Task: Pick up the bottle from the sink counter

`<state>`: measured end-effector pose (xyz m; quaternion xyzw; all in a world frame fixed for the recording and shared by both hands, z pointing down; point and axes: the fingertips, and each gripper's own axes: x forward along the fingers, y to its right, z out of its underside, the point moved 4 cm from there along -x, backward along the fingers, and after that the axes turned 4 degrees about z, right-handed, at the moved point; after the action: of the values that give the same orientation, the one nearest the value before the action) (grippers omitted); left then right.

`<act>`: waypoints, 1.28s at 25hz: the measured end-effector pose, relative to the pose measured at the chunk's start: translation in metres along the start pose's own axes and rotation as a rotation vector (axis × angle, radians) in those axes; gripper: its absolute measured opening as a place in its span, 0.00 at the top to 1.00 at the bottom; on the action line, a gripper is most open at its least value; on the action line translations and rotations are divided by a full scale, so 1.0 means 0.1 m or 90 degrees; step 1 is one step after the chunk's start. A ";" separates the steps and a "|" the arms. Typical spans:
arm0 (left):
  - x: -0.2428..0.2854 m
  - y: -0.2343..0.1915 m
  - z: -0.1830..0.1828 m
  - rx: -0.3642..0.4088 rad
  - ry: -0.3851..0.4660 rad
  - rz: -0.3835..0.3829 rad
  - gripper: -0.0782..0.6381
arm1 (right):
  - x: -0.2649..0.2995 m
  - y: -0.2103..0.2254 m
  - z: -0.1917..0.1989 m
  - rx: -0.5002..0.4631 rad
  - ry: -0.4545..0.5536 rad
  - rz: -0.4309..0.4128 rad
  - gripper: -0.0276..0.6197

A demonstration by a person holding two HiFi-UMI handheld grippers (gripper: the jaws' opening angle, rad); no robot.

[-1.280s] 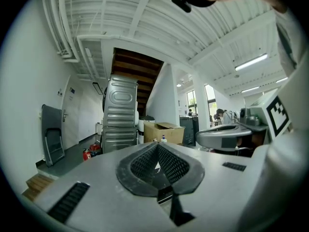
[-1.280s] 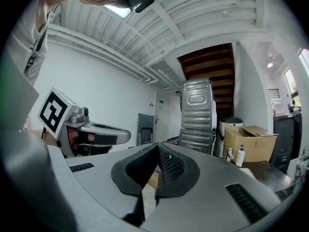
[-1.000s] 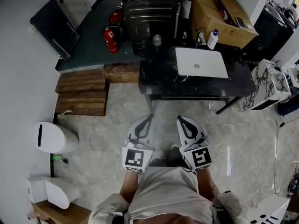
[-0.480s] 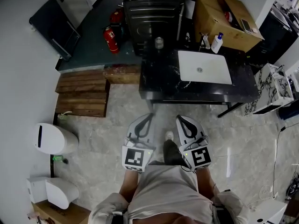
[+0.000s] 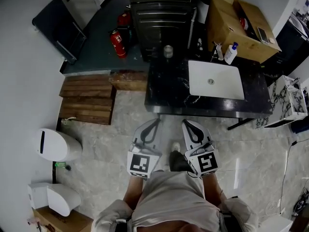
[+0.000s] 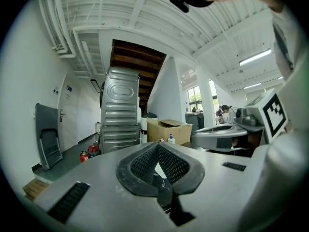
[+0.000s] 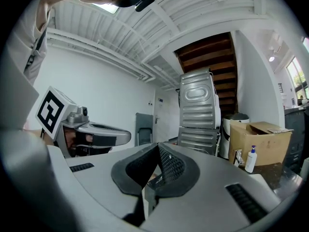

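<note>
Both held low against the body, side by side, noses toward the counter [image 5: 169, 87]: left gripper [image 5: 152, 123] and right gripper [image 5: 187, 124], jaws pressed fully together, nothing in either. The open cardboard box [image 5: 226, 22] holds something red (too small to name). The bottle [image 5: 231, 53] stands behind the sink [image 5: 223, 85], well apart from the 2 grippers.

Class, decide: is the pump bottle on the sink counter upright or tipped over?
Upright: the bottle stands on its base by the basin, pump uppermost.
</note>
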<state>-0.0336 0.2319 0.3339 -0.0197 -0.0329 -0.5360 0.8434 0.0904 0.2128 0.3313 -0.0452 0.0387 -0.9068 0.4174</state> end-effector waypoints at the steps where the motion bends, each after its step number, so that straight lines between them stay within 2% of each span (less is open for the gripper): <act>1: 0.05 -0.03 -0.01 0.000 0.000 -0.001 0.89 | 0.06 0.04 0.00 0.002 0.002 -0.002 0.97; 19: 1.00 -0.41 -0.03 -0.006 -0.021 -0.029 0.89 | 0.90 0.73 0.12 0.002 -0.013 -0.051 0.97; 23: 1.12 -0.43 -0.05 -0.006 -0.022 -0.044 0.89 | 0.96 0.85 0.14 0.007 -0.025 -0.060 0.97; 32: 1.28 -0.44 -0.09 -0.002 -0.024 -0.052 0.89 | 1.09 0.98 0.12 0.009 -0.006 -0.071 0.97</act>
<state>-0.0191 0.0973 0.3351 -0.0293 -0.0486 -0.5698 0.8198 0.0956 0.0661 0.3378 -0.0485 0.0280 -0.9288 0.3664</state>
